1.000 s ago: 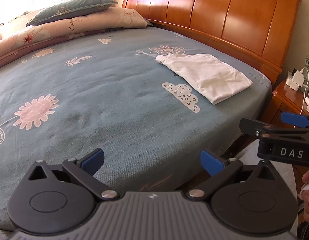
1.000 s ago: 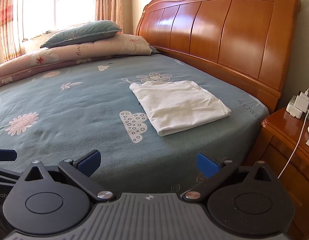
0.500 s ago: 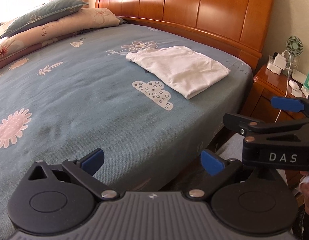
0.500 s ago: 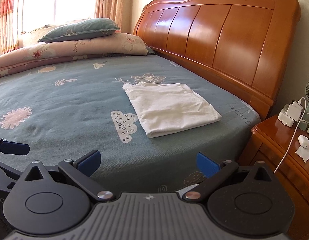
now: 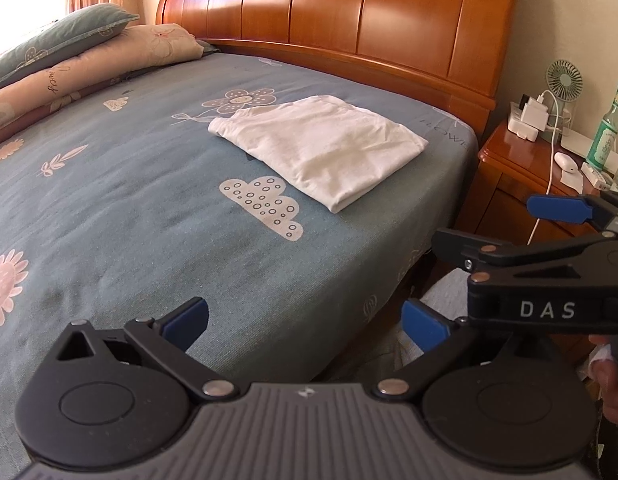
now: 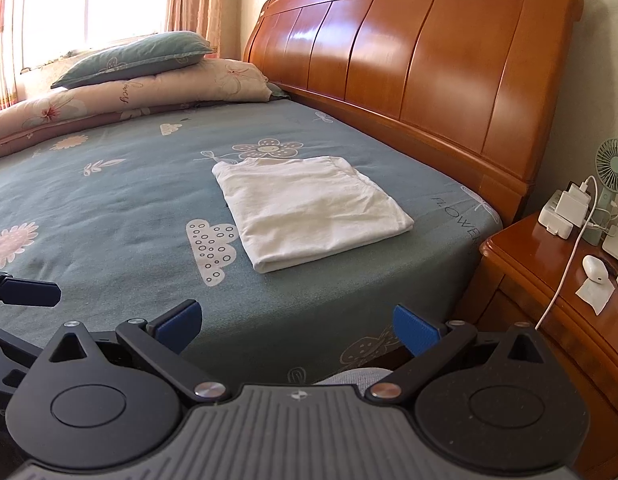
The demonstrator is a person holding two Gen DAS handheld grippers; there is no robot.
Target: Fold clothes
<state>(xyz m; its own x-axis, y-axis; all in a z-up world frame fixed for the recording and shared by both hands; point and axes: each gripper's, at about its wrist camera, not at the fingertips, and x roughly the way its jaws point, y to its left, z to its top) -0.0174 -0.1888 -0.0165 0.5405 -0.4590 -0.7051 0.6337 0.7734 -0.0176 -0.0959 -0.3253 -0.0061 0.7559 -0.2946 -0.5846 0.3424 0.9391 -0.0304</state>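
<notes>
A white garment (image 5: 321, 148) lies folded into a flat rectangle on the blue flowered bedsheet (image 5: 129, 208), near the headboard end; it also shows in the right wrist view (image 6: 309, 208). My left gripper (image 5: 305, 322) is open and empty, held back over the bed's near edge, well short of the garment. My right gripper (image 6: 295, 326) is open and empty, also back at the bed's edge. The right gripper shows side-on at the right of the left wrist view (image 5: 549, 248).
A wooden headboard (image 6: 409, 60) stands behind the garment. A wooden nightstand (image 6: 557, 280) at the right carries chargers, a cable, a small fan (image 6: 613, 166) and a green bottle (image 5: 607, 128). Pillows and a rolled quilt (image 6: 129, 84) lie at the far side.
Both grippers have drawn back and swung right, away from the folded garment, so the nightstand has come further into view. Both stay open. The garment has not moved.
</notes>
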